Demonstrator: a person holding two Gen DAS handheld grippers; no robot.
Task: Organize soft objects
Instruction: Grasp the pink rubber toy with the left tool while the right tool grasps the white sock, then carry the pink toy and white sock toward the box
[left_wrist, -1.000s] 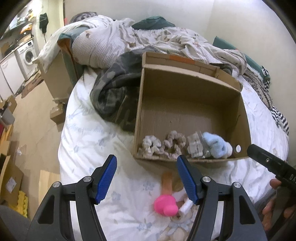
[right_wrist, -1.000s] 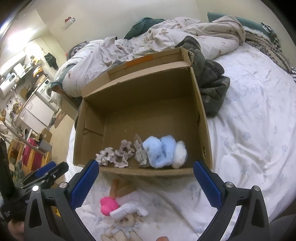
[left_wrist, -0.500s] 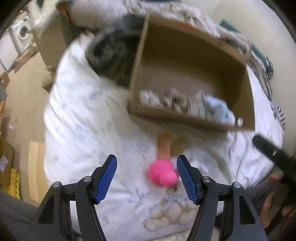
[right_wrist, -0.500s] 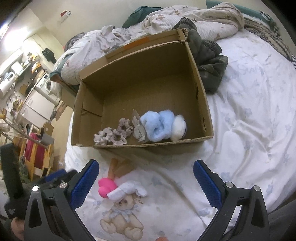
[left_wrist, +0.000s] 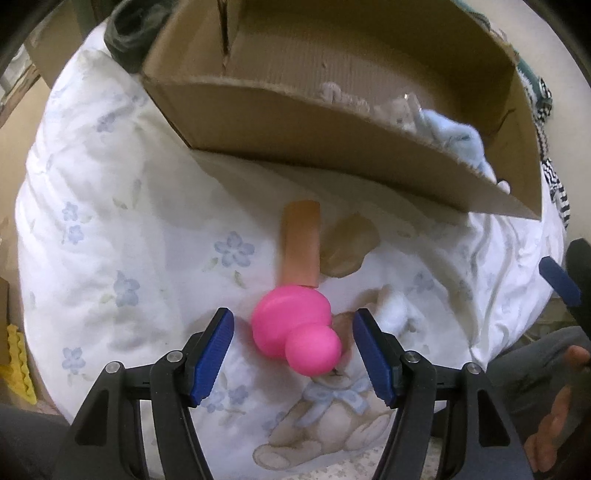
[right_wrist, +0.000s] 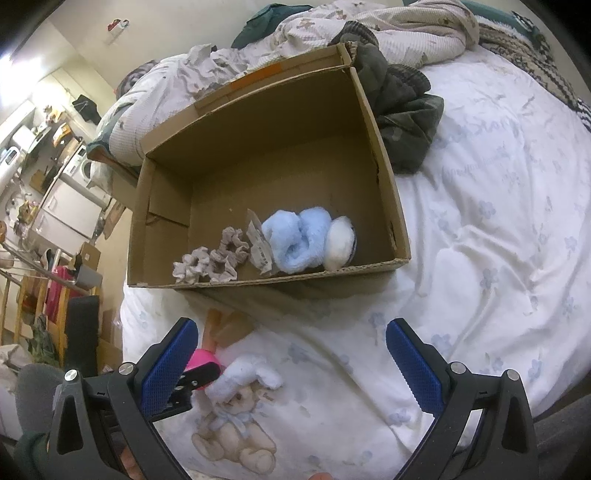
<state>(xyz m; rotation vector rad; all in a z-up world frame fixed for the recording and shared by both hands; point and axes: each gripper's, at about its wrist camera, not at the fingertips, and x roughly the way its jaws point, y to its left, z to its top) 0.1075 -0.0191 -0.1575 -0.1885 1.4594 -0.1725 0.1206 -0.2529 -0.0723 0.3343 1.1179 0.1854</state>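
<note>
A pink soft toy (left_wrist: 295, 328) with a tan handle (left_wrist: 300, 243) lies on the white bedspread (left_wrist: 122, 229), just in front of the cardboard box (left_wrist: 332, 144). My left gripper (left_wrist: 293, 356) is open, its blue pads either side of the pink toy, not touching it. A small white fluffy piece (right_wrist: 243, 373) lies beside the toy. My right gripper (right_wrist: 288, 363) is open and empty above the bedspread, near the box's front wall (right_wrist: 295, 284). Inside the box lie grey scrunchies (right_wrist: 210, 258), a light blue fluffy item (right_wrist: 299, 243) and a white one (right_wrist: 338, 245).
A dark green garment (right_wrist: 402, 110) lies by the box's far right corner. Rumpled bedding (right_wrist: 332, 33) is piled behind the box. The bed's left edge drops to a floor with boxes and furniture (right_wrist: 62, 206).
My left gripper has dropped low and moved forward, so the pink toy now sits between its open pads. My right gripper has pulled back slightly and lowered; the box looks farther away.
</note>
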